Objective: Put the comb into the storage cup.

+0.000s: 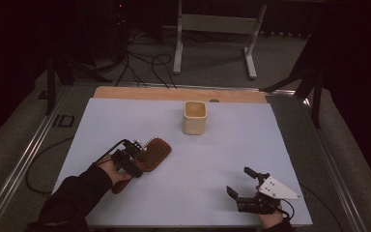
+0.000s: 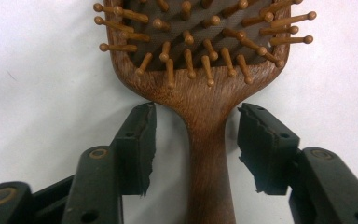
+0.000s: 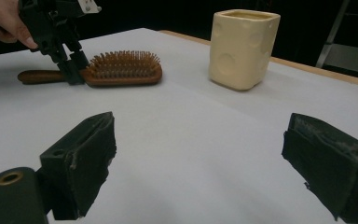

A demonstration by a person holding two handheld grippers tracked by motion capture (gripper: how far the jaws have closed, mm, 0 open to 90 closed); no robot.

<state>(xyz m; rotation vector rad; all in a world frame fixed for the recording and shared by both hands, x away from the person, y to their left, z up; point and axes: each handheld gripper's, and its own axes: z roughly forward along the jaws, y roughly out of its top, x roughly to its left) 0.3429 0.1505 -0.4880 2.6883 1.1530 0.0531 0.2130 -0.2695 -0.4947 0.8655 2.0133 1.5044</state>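
Right tool (image 1: 244, 184) near my edge of the counter (image 1: 222, 145), jaws spread, empty, well apart from the brush | left tool (image 1: 134, 158) nearer, jaws spread astride the hairbrush (image 2: 200, 93) neck, not yet pinching, I judge | brush lies flat, bristles up, long axis along my left tool, head pointing away toward cup (image 1: 194, 117).
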